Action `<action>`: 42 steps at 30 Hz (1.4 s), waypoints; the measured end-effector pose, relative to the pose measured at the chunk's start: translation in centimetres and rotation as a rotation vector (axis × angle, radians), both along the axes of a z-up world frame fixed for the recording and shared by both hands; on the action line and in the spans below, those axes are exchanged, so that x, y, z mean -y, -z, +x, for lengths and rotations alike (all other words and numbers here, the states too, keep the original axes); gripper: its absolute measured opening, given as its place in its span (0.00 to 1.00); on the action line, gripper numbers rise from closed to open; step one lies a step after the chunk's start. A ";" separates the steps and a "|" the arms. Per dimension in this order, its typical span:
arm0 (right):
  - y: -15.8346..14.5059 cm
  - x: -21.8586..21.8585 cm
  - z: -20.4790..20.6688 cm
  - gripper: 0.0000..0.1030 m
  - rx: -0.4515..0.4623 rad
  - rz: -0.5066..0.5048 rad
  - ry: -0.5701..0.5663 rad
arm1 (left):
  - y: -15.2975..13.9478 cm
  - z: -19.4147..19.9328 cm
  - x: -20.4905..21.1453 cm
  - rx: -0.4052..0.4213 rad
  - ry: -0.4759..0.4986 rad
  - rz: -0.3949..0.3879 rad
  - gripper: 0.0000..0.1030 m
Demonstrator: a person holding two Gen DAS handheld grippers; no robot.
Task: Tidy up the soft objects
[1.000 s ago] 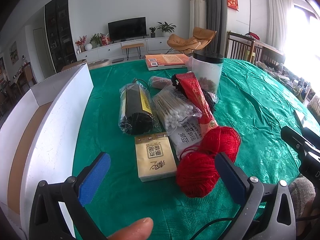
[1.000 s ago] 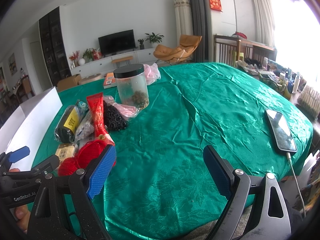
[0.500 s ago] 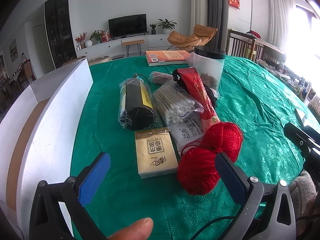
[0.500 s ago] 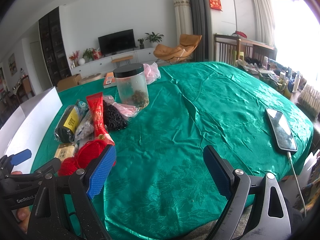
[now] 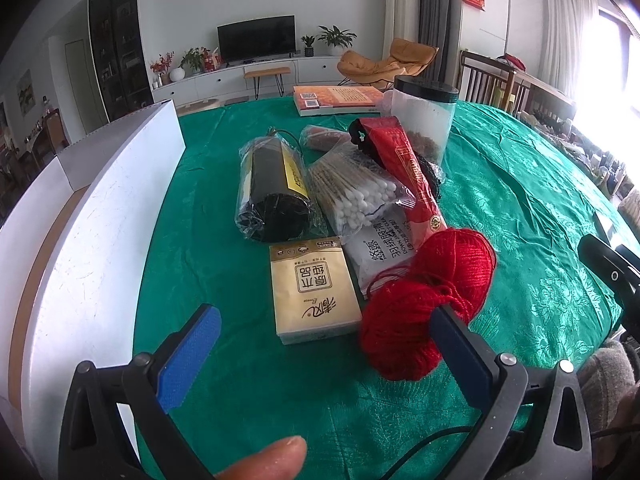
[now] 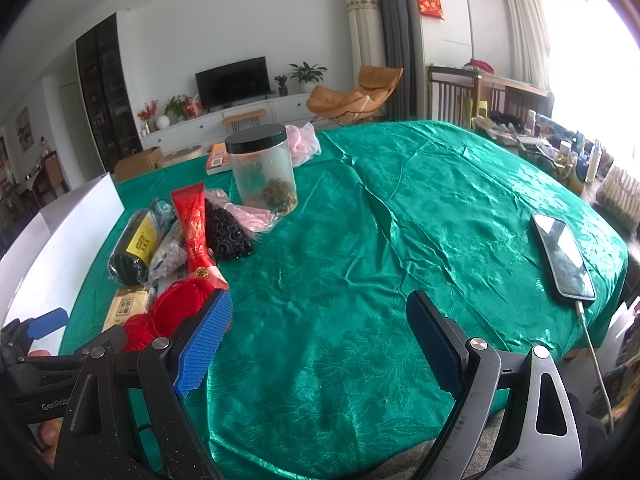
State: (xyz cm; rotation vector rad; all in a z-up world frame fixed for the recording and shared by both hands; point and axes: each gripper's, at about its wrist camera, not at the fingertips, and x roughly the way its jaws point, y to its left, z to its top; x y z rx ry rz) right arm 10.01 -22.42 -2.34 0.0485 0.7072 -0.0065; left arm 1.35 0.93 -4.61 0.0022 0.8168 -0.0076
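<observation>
Hanging low over the shiny green tablecloth, the left gripper has its blue pads wide apart and holds nothing. The right gripper is wide open too, over bare cloth. Just past the left gripper lie a flat yellow tissue pack and two fuzzy red yarn balls, touching each other. Behind them sit a clear bag of cotton swabs, a black roll in clear wrap and a long red packet. Farther back stands a clear jar with a black lid. A tall white board stands at the left.
</observation>
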 end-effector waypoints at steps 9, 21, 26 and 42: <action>0.0 0.0 0.1 0.88 -0.002 0.002 0.000 | 0.5 0.3 -0.6 -0.021 -0.007 -0.033 1.00; -0.1 0.0 0.1 0.88 -0.003 0.004 0.001 | 0.4 0.3 -0.6 -0.023 -0.004 -0.034 1.00; 0.0 0.0 0.1 0.88 -0.005 0.005 0.001 | 0.3 0.4 -0.6 -0.023 -0.004 -0.037 1.00; 0.0 0.0 0.1 0.88 -0.006 0.007 0.001 | -0.1 0.5 -0.7 -0.015 -0.006 -0.041 1.00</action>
